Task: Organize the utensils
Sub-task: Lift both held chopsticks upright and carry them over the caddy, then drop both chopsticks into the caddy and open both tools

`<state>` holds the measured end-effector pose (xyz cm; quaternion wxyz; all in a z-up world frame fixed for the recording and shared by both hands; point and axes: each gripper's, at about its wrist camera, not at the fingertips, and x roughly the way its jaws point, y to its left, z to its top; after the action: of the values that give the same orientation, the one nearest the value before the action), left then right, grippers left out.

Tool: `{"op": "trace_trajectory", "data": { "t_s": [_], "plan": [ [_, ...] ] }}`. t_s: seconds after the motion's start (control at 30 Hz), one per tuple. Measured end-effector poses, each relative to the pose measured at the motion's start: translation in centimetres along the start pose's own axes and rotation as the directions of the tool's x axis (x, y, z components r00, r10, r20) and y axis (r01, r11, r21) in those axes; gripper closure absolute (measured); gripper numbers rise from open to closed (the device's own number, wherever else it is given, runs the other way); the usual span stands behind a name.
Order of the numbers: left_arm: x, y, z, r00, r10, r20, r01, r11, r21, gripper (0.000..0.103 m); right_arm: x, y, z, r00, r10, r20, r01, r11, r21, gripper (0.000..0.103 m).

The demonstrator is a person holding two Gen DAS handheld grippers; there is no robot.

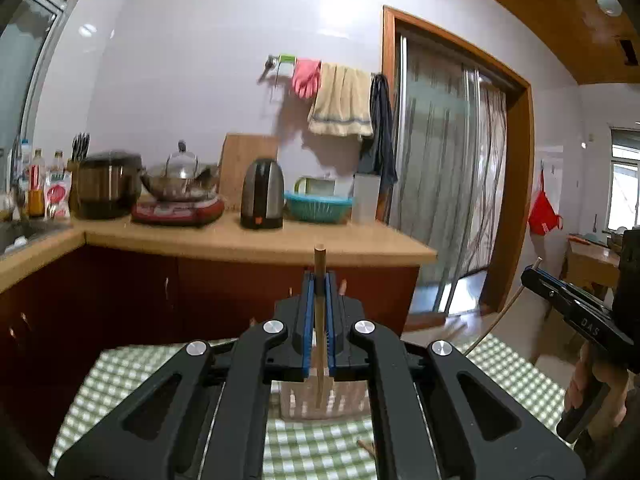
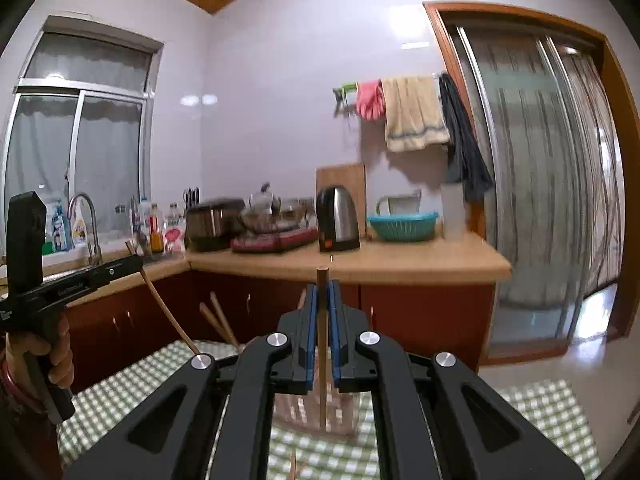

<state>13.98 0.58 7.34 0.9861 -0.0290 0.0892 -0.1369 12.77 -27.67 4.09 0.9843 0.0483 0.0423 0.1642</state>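
Observation:
In the left wrist view my left gripper (image 1: 319,278) is shut on an upright wooden chopstick (image 1: 319,256), above a clear slotted utensil holder (image 1: 324,400) on the green checked tablecloth (image 1: 120,376). At the right edge my right gripper (image 1: 531,274) grips a second, slanting chopstick (image 1: 500,316). In the right wrist view that right gripper (image 2: 323,286) is shut on its chopstick (image 2: 322,276), which hangs over the holder (image 2: 312,412). My left gripper (image 2: 138,261) shows at the left with its chopstick (image 2: 164,308). Two more chopsticks (image 2: 220,324) lean beside it.
A loose chopstick (image 1: 366,446) lies on the cloth near me. Beyond the table runs a wooden counter (image 1: 256,240) with a kettle (image 1: 262,194), a teal basket (image 1: 318,206), pots and bottles. A sliding glass door (image 2: 540,184) stands at the right. A person's hand (image 2: 60,356) holds the left handle.

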Motion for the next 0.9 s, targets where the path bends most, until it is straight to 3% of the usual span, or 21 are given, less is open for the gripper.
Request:
{"op": "trace_trajectory", "data": {
  "t_s": [0.17, 0.33, 0.8, 0.9],
  "plan": [
    [1.8, -0.2, 2.1, 0.998, 0.009, 0.067, -0.01, 1.0, 0.012, 0.097, 2.9, -0.4, 1.7, 0.999, 0.01, 0.04, -0.01, 1.0, 0.004, 0.097],
    [4.5, -0.1, 2.4, 0.996, 0.026, 0.084, -0.029, 0.999, 0.027, 0.097, 6.2, -0.7, 1.0, 1.0, 0.01, 0.022, -0.011, 1.0, 0.005, 0.097],
    [11.2, 0.7, -3.8, 0.997, 0.016, -0.081, -0.015, 1.0, 0.012, 0.097, 12.1, -0.9, -5.1, 0.986, 0.001, -0.169, 0.002, 1.0, 0.019, 0.097],
    [11.9, 0.9, -4.5, 0.994, 0.017, -0.11, -0.016, 1.0, 0.007, 0.088, 12.0, -0.9, -5.2, 0.986, -0.001, -0.164, 0.004, 1.0, 0.02, 0.087]
  ]
}}
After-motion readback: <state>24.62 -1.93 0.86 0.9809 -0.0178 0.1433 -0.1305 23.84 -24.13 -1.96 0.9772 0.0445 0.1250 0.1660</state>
